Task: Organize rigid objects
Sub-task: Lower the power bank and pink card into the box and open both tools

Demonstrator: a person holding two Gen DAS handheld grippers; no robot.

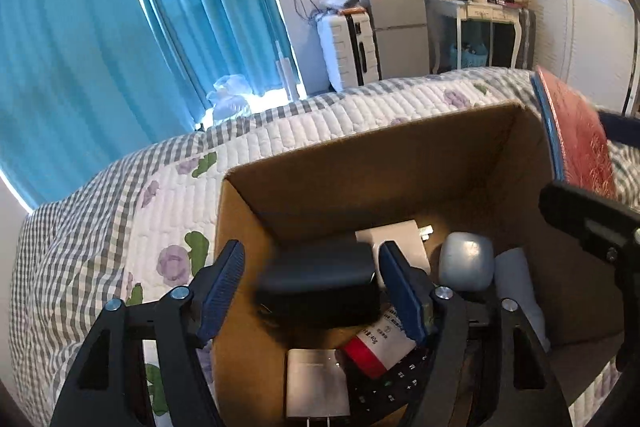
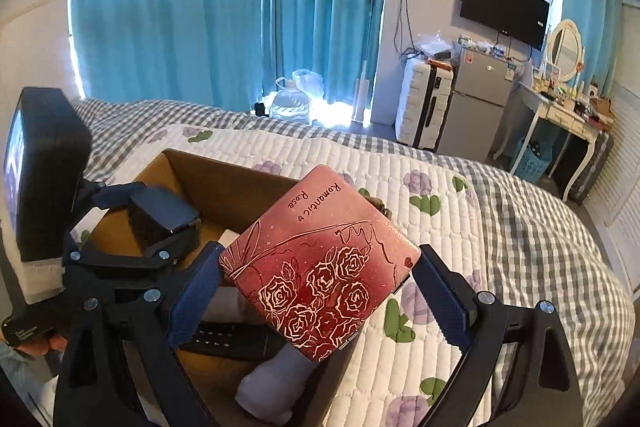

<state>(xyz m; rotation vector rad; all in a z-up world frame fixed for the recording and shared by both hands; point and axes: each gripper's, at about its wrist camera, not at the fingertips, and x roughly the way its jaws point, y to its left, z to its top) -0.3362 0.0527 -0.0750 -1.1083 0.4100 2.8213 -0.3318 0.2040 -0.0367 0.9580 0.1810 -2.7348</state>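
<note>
Quilted bed carries cardboard box at frame centre. Left gripper jaws spread around black case, contact unclear. Right gripper jaws spread beside red rose tin, grip unclear.

"Romantic Rose" on pink case

The tin case is rose-red with pale line-drawn roses and dark lettering; the cardboard box is plain brown; the quilt is white with lilac flowers and green leaves, bordered in grey-white gingham; the curtains are turquoise; each claw's pads look dark blue.
</note>
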